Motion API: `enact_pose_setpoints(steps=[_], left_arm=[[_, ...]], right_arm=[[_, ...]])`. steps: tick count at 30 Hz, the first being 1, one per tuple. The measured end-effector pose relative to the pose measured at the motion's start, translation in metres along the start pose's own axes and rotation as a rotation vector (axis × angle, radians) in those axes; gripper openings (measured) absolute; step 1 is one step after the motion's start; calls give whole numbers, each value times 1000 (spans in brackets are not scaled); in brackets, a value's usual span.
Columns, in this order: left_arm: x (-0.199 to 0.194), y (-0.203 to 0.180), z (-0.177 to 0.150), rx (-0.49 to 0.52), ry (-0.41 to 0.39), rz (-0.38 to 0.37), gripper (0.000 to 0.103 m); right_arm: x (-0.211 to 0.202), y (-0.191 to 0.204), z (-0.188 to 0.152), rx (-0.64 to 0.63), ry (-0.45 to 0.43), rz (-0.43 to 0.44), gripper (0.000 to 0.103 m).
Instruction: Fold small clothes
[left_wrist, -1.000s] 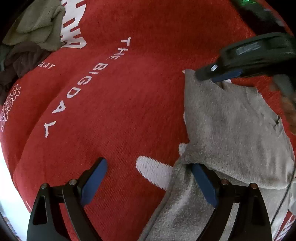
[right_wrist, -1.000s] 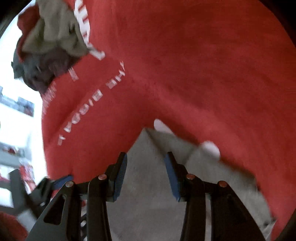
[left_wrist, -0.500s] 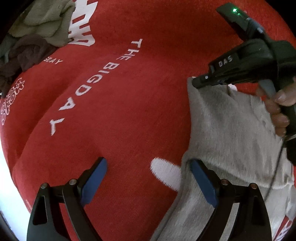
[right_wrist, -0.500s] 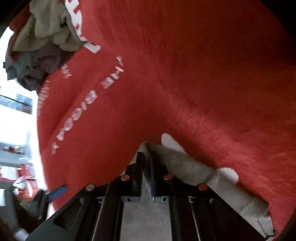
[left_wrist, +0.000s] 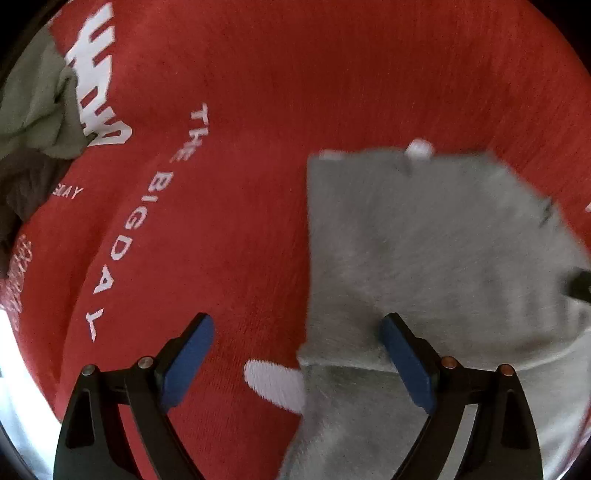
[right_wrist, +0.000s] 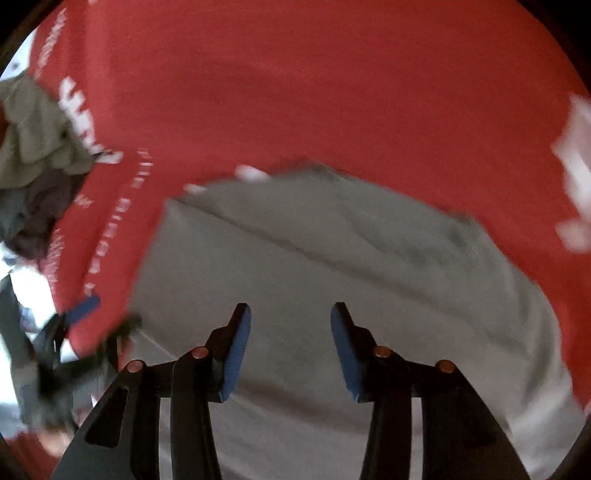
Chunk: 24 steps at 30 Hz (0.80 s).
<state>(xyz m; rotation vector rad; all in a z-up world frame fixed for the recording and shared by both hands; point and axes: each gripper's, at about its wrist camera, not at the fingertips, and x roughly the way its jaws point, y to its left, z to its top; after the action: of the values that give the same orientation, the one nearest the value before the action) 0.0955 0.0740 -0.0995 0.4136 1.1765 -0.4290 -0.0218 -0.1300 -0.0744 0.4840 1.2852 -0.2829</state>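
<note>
Grey garment (left_wrist: 424, 258) lay part-folded on the red cloth (left_wrist: 258, 92). My right tongs (right_wrist: 290, 343) were opening above it, nothing between them; left tongs (left_wrist: 295, 354) spread wide over its edge. Next, I judged: pinch an edge and fold again.

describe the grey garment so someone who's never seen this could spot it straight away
Find the big red cloth with white lettering that covers the surface. The grey garment lies flat on it, partly folded, with one straight edge facing the words THE BIG DAY. Unlike the crumpled green and dark clothes heaped at the far corner, it is pale grey, smooth and alone.
</note>
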Motion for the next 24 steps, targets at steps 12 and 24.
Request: enact_pose_setpoints(steps=[12,24], left_arm=[[-47,-34,-12,129,8,3,96],[-82,-190,-59,321,92,-162,96]], right_arm=[[-43,-148,-110,428,-48,-61,47],[-77,-193,-196,581,-72,35,48]])
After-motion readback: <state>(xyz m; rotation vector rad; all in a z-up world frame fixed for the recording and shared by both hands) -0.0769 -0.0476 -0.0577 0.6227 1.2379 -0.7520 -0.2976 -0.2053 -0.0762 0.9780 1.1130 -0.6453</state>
